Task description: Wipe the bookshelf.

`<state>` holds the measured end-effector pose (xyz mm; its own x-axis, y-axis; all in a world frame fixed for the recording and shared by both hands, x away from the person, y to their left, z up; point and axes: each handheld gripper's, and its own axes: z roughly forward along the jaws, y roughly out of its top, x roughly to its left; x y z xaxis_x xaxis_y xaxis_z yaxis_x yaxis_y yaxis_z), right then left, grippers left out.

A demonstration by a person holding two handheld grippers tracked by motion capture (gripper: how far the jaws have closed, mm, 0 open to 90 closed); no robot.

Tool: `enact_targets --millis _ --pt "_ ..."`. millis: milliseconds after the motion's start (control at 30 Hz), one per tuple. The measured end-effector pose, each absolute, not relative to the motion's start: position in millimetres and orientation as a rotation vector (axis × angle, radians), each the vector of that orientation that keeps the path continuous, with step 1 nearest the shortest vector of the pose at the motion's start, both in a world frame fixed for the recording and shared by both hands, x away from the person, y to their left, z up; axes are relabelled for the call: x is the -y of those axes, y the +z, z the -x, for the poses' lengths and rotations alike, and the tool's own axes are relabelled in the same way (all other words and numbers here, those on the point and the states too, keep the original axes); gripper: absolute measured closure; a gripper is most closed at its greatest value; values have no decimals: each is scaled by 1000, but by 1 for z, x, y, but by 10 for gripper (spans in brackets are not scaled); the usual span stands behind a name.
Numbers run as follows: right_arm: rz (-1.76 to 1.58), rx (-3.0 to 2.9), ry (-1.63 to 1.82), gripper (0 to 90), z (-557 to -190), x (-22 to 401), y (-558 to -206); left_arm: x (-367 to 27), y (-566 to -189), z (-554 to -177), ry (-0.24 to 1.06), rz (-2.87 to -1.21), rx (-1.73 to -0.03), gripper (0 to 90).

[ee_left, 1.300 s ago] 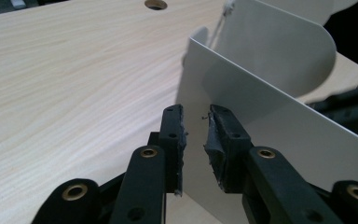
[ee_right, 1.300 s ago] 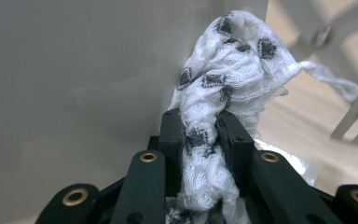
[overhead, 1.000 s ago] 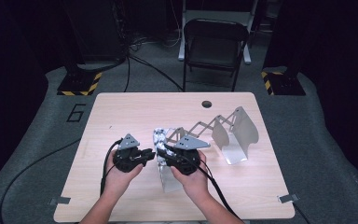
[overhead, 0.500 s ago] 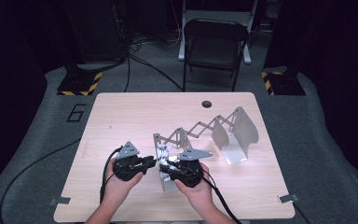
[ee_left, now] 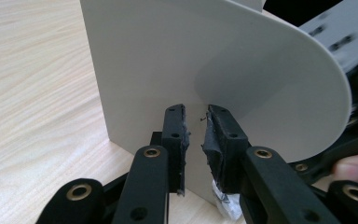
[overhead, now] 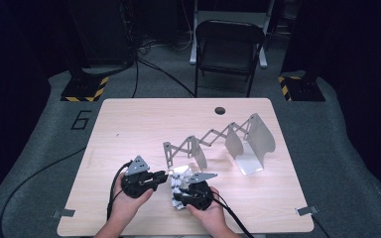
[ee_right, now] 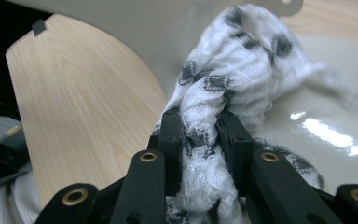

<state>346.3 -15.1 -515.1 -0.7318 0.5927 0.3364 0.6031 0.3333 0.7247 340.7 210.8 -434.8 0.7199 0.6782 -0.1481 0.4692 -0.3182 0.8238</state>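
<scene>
A grey metal scissor rack (overhead: 213,135) with upright plates stands across the middle of the wooden table (overhead: 129,124). A white cloth with black marks (overhead: 177,183) lies by its near end. My right gripper (overhead: 182,191) is shut on that cloth (ee_right: 247,60), which bunches up between the pads over a shiny grey plate (ee_right: 317,126). My left gripper (overhead: 165,174) points right at the same spot. Its jaws (ee_left: 196,130) stand a narrow gap apart, facing the flat side of a grey plate (ee_left: 214,60). I see nothing between the pads, and a scrap of cloth (ee_left: 226,209) shows below them.
The rack's far end plate (overhead: 259,139) stands at the right of the table. A round hole (overhead: 220,110) sits near the far edge. A folding chair (overhead: 225,47) stands beyond the table. Cables trail from both grippers off the near edge.
My right gripper has come down and toward the near edge with the cloth in it. The left gripper has shifted only slightly nearer. More of the rack's near end now shows.
</scene>
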Motion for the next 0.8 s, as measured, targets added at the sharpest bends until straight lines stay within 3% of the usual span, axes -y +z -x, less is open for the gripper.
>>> enact_targets --millis 367,467,700,800 --pt "996 2537 -1833 739 -326 26 -416 -211 -438 -342 289 -1986 -866 776" --pt "1020 2544 -1778 739 -332 23 -433 -211 -440 -341 283 -1970 -881 781" --pt "1141 2595 -1417 738 -345 13 -510 -210 -442 -342 286 -1974 -871 787" --pt "1146 2586 -1418 735 -346 15 -515 -210 -442 -343 268 -1966 -873 784"
